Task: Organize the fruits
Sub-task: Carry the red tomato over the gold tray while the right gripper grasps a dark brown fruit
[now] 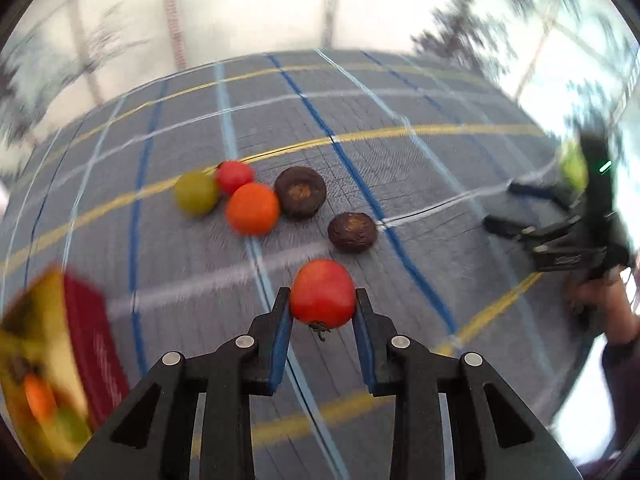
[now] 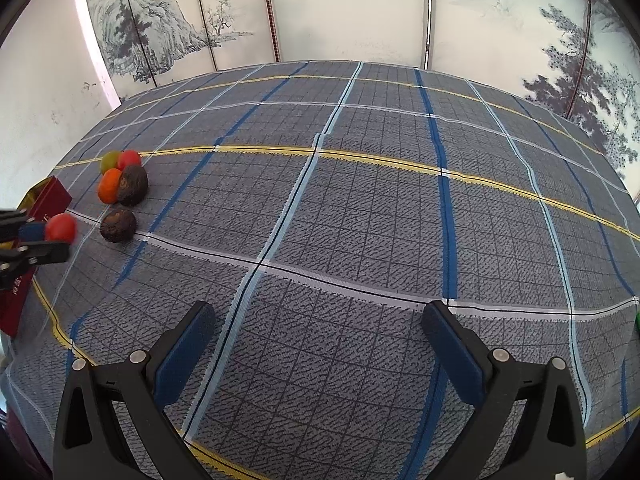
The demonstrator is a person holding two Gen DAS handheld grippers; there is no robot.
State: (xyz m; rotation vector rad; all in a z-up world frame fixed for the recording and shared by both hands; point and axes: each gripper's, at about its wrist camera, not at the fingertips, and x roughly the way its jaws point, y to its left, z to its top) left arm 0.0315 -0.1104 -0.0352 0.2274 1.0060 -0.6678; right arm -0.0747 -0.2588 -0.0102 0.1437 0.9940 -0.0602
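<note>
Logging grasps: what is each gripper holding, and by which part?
Left gripper pinches the red tomato across its sides; right gripper holds nothing.

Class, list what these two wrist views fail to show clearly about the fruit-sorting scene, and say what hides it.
1. Box contents: left wrist view, smeared by motion blur and cut by the frame edge.
2. Green object: right wrist view, cut off at the right edge; in the left view it is blurred behind the right gripper.
3. Green fruit: right wrist view, partly hidden behind the orange fruit.
</note>
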